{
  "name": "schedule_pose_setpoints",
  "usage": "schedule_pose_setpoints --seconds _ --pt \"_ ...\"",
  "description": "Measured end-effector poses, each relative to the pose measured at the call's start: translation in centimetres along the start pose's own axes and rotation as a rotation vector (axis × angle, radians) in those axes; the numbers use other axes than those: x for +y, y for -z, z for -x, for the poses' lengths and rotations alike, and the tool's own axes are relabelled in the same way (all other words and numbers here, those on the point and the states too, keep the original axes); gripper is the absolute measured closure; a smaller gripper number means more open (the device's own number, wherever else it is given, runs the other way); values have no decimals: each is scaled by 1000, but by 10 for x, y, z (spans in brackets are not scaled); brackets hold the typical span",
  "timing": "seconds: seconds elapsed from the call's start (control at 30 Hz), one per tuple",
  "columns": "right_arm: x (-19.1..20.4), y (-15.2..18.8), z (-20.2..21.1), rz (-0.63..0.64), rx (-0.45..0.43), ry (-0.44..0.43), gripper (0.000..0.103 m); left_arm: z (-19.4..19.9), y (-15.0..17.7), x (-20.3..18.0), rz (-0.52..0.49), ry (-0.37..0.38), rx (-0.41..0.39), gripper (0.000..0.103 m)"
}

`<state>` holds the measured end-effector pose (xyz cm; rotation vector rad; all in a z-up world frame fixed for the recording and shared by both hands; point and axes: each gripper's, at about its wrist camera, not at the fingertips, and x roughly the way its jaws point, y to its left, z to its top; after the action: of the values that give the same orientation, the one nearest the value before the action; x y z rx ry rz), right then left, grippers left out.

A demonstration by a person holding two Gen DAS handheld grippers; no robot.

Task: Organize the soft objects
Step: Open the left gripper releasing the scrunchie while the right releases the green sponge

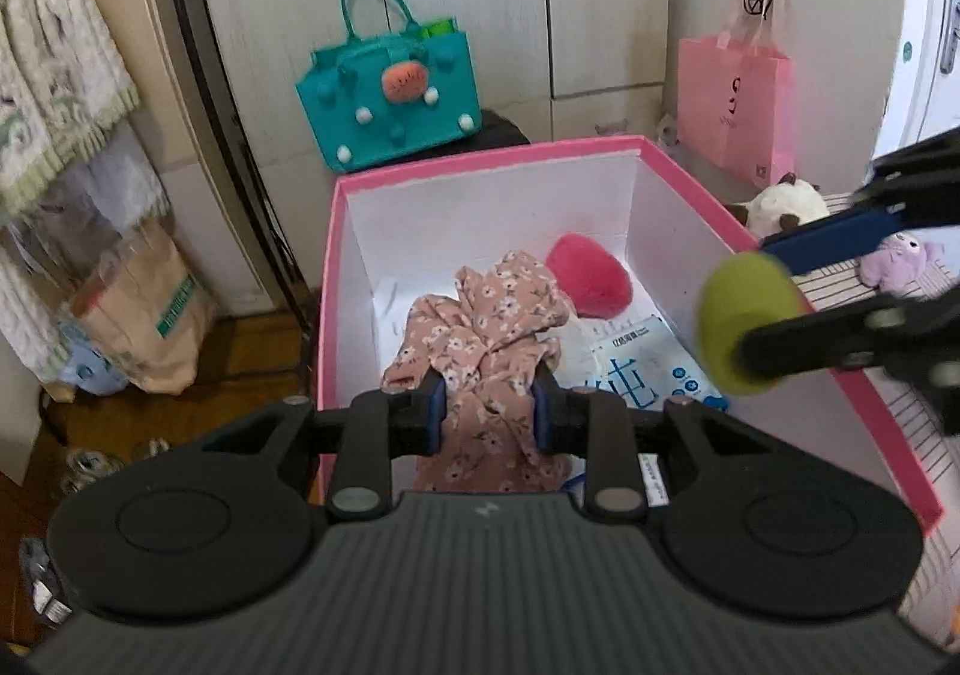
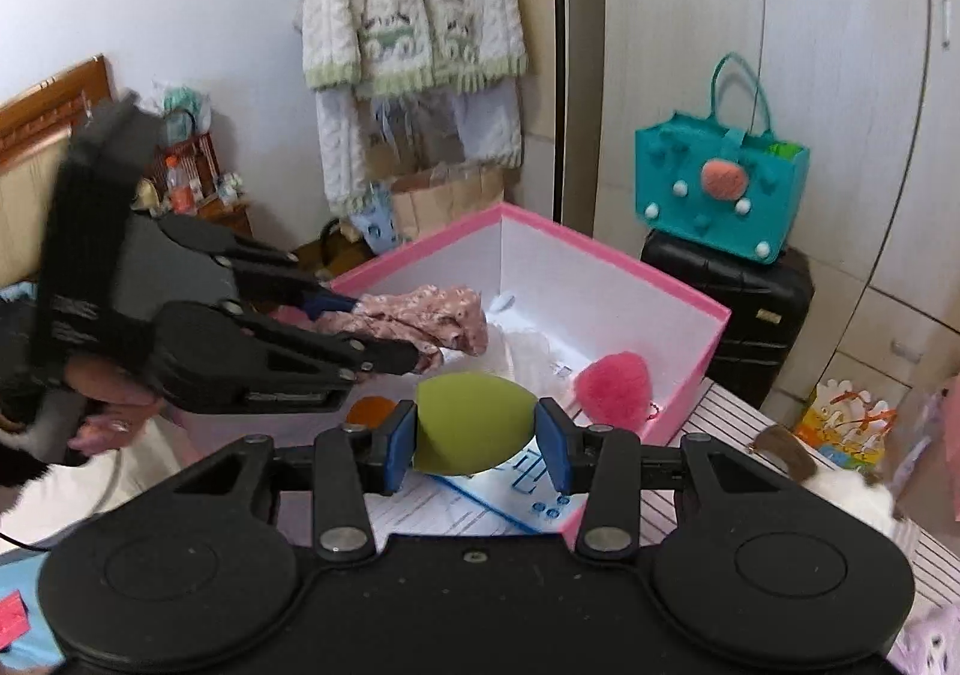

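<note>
Over the pink box [image 1: 672, 177], both grippers hang with something soft in each. The left gripper [image 1: 489, 405] is pinched almost all the way closed on a flowery pink cloth [image 1: 480, 327]. The cloth hangs out past the gripper, and its far end droops down into the box, so the box floor is right under it. The long way of the cloth runs forward, away from the gripper. The right gripper [image 2: 477, 432] is partly open and squeezes a green sponge [image 2: 474, 423] between its blue pads. The sponge is egg shaped and lies sideways, tip to tip between the pads. It sits over the near edge of the box, so the inside of the box is just ahead and below it. The left gripper looks closer to the middle of the box, so I think the cloth can drop in first. Inside the box I count one fluffy pink ball [image 1: 591, 276] and one blue and white packet [image 1: 648, 369]. Outside, on the striped tabletop [image 1: 840, 285], I count one white plush toy [image 1: 780, 204] and one purple plush toy [image 1: 897, 258].
</note>
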<state>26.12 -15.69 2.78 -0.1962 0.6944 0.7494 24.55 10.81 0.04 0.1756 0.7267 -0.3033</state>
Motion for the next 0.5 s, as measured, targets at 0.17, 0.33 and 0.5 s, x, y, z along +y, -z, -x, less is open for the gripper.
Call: schedule_pose_setpoints --seconds 0.17,0.33,0.5 --pt "-14 -3 -37 -45 54 10 55 -11 -1 0 -38 -25 22 76" --pt "-10 -4 -55 -17 78 45 54 -11 4 -24 -209 -107 -15 76" --pt "-3 -9 -64 45 97 116 52 -14 -4 -17 -155 -57 24 72"
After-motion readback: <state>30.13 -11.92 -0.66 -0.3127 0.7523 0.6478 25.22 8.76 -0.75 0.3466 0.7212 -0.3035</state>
